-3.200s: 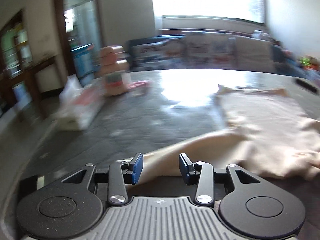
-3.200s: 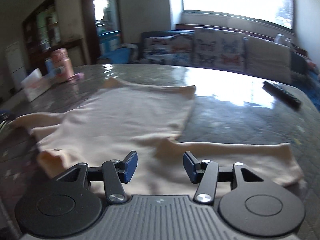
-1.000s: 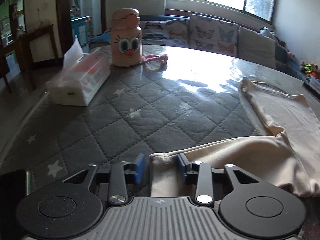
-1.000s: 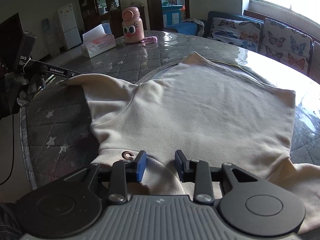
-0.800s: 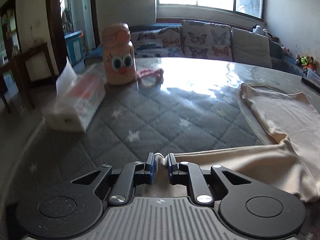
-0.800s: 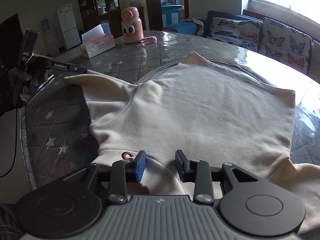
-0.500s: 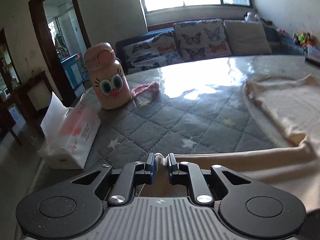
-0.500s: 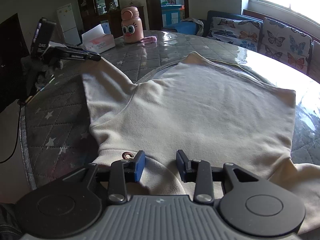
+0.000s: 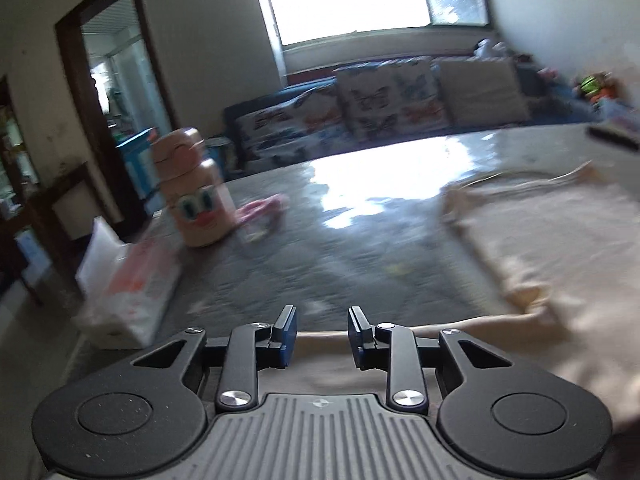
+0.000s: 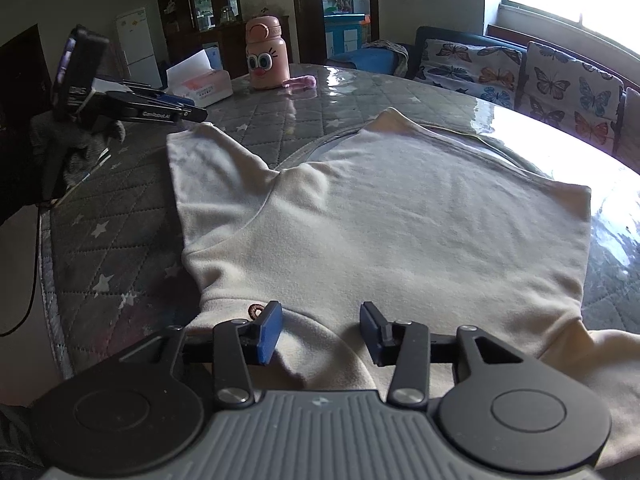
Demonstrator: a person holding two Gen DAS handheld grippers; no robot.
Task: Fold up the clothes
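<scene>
While my left tongs (image 9: 322, 330) and right tongs (image 10: 320, 330) are hanging wide and empty over the shirt (image 10: 400, 220) lying flat on the table (image 10: 120, 240), I am risking bunching its collar by pinching carelessly.

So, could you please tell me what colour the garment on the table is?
The garment is plain cream; the right wrist view shows it best.

The left gripper (image 9: 322, 330) has its blue-padded fingers (image 9: 287, 334) spread apart with nothing between them. The right gripper (image 10: 320, 332) likewise has its fingers (image 10: 268, 332) parted wide, clasping nothing, level and pointing forward.
</scene>
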